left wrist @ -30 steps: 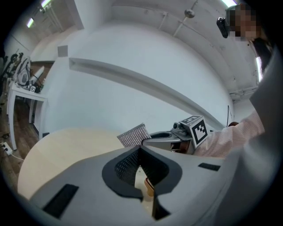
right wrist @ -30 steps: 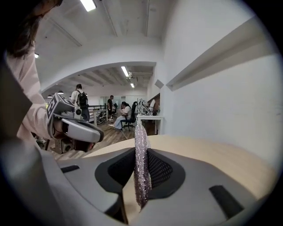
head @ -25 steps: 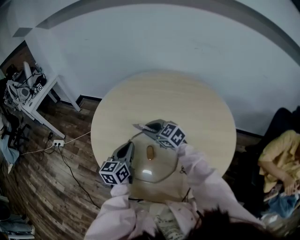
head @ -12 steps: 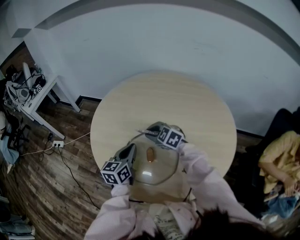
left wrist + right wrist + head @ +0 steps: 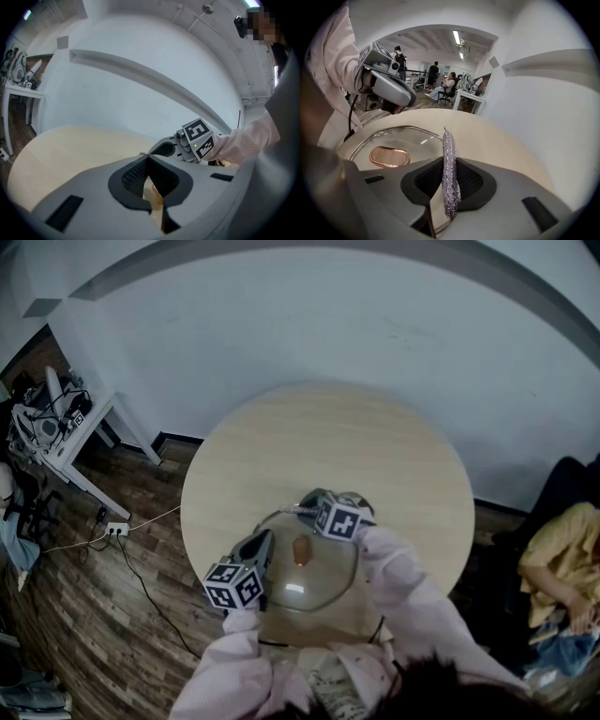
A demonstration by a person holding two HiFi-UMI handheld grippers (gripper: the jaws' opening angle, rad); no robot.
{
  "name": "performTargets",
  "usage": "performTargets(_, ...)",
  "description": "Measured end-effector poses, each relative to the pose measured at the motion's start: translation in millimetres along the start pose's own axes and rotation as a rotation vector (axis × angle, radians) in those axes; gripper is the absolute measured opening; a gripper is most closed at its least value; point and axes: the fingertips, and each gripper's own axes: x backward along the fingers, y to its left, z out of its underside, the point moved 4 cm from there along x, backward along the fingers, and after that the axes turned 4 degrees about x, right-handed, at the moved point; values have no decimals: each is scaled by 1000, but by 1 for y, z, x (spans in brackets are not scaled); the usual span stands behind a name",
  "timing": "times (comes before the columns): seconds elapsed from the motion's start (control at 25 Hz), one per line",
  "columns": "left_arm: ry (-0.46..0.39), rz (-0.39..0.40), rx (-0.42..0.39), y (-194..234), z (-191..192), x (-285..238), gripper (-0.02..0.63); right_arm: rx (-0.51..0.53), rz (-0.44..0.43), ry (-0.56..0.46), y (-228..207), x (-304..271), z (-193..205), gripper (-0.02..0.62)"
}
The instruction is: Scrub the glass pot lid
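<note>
Starting nearest me, the left gripper (image 5: 257, 546) sits clamped at the near-left edge of the glass pot lid (image 5: 315, 592). I think it pinches the rim, though clear glass hardly shows between the jaws. A thin bite there could slip under sideways scrubbing, letting the lid skid or drop flat on the table (image 5: 375, 456). Past the copper knob (image 5: 300, 547), at the lid's far side, the right gripper (image 5: 450, 180) grasps a silvery mesh scrubber (image 5: 448, 152) by a narrow strip. Pressing hard could drag it out, or bring bare jaw tips onto glass.
</note>
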Motion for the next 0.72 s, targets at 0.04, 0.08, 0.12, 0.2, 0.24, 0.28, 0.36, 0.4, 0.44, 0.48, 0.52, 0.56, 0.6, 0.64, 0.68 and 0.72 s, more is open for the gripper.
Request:
performTargets(0.04, 1, 1, 0, 0, 0, 0, 0, 3, -4, 11, 0, -2, 3, 80)
performTargets(0.08, 2, 1, 1, 0, 0, 0, 0, 8, -9, 20, 1, -3, 5, 80)
performTargets(0.12, 4, 0, 2, 0, 0, 0, 0, 13, -16, 25, 1, -5, 7, 80)
performTargets(0.2, 7, -3, 4, 1, 0, 0, 0, 18, -24, 29, 3, -6, 9, 80)
performTargets(0.24, 7, -4, 5, 1, 1, 0, 0, 19, -26, 31, 3, -6, 9, 80)
performTargets(0.28, 8, -4, 6, 1, 1, 0, 0, 21, -28, 32, 3, -5, 8, 80)
performTargets(0.36, 9, -4, 6, 0, 2, -1, 0, 25, -35, 34, 4, -5, 9, 80)
performTargets(0.4, 11, -3, 5, 0, 2, -1, 0, 28, -39, 35, 4, -5, 9, 80)
performTargets(0.44, 12, -2, 6, -1, 2, -1, 0, 32, -42, 33, 4, -6, 9, 80)
performTargets(0.48, 13, -1, 7, -1, 2, -1, 0, 39, -46, 31, 5, -6, 8, 80)
performTargets(0.52, 15, -1, 7, -1, 2, -1, 0, 45, -50, 30, 5, -5, 7, 80)
performTargets(0.56, 15, -1, 7, -1, 2, -1, 0, 48, -53, 35, 6, -4, 6, 80)
performTargets(0.6, 15, -2, 7, 0, 2, 0, 0, 49, -55, 40, 6, -4, 6, 80)
performTargets(0.64, 16, -2, 8, 0, 2, 0, 0, 50, -58, 45, 7, -3, 7, 80)
performTargets(0.68, 16, -2, 8, -1, 3, 0, 0, 53, -63, 50, 9, -4, 8, 78)
performTargets(0.72, 16, -3, 10, -1, 4, 1, 0, 60, -68, 55, 10, -4, 9, 78)
